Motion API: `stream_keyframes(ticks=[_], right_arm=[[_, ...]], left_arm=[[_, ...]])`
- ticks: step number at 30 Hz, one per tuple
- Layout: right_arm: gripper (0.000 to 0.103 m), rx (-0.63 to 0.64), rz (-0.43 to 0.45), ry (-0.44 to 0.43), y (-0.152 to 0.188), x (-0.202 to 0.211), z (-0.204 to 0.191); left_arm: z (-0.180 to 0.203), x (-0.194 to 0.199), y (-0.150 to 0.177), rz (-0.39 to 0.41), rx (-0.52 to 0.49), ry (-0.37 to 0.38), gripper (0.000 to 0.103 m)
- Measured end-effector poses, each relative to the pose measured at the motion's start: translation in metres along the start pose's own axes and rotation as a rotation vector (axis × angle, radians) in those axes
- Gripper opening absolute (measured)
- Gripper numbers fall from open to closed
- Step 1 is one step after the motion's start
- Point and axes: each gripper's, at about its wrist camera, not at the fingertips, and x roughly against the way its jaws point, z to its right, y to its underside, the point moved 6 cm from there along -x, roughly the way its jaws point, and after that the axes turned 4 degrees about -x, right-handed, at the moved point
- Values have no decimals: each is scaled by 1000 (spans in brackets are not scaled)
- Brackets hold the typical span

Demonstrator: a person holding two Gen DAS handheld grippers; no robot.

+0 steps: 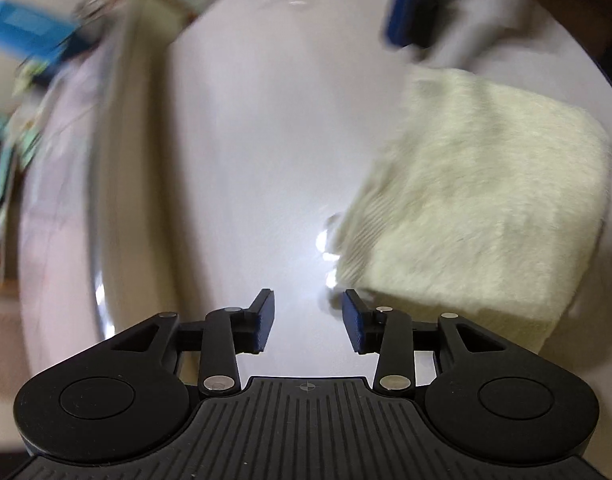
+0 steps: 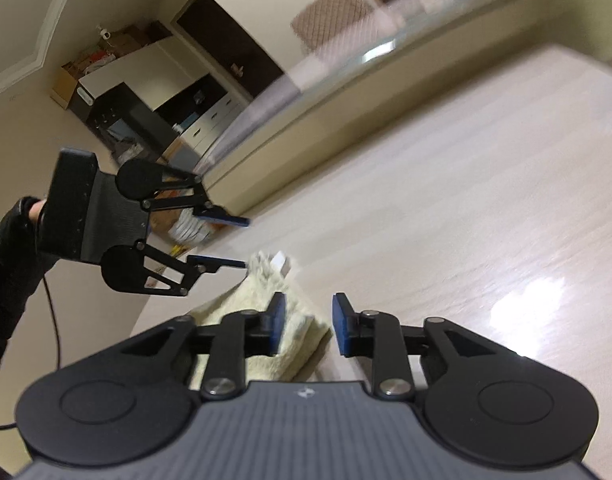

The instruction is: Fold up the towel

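Towel [image 1: 478,196] lies folded on table [image 1: 246,140]; left gripper [image 1: 308,320] wide, empty; right gripper [image 2: 308,324] wide, empty.

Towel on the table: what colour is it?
Pale cream-yellow towel; clearest in the left wrist view.

Table [image 1: 246,152] surface bare ahead of left gripper [image 1: 308,320]; jaws apart, nothing between them. Folded towel [image 1: 478,200] lies right of it, near edge just beside the right finger. Far right: right gripper [image 1: 410,4], blurred, beyond the towel. Right gripper [image 2: 308,330], jaws apart: open tabletop ahead and right; towel [image 2: 282,304] and left gripper [image 2: 242,242] block the left.
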Motion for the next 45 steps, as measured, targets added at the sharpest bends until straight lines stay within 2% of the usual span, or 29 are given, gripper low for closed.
stream_keyframes(ticks=[2, 3, 6, 8, 10, 12, 14, 18, 23, 28, 32, 38, 45], right_arm=[[47, 73, 11, 5, 7, 6, -18], [47, 103, 13, 10, 11, 8, -24], [51, 199, 5, 16, 25, 10, -48], [58, 277, -3, 27, 38, 9, -68], [63, 351, -12, 46, 50, 7, -83], [72, 424, -15, 73, 59, 3, -96], [77, 510, -7, 111, 68, 0, -108], [80, 624, 5, 175, 78, -11, -124], [81, 719, 16, 268, 84, -32, -126], [80, 847, -14, 307, 103, -46, -121], [80, 851, -28, 285, 102, -53, -115], [82, 807, 20, 223, 84, -38, -123], [85, 834, 33, 304, 73, -46, -114]], left_arm=[[-5, 9, 10, 21, 143, -7, 55], [-6, 17, 18, 42, 243, -15, 55], [2, 34, 35, 82, 438, -35, 62], [13, 50, 45, 119, 540, -45, 78], [24, 60, 48, 160, 633, -48, 85], [38, 69, 52, 185, 700, -72, 87], [50, 70, 53, 184, 721, -100, 91], [68, 59, 52, 174, 752, -160, 92], [78, 50, 63, 173, 789, -171, 92], [80, 48, 67, 190, 807, -181, 93], [81, 45, 68, 198, 824, -178, 93], [78, 42, 66, 181, 858, -161, 93], [76, 42, 62, 138, 905, -151, 94]])
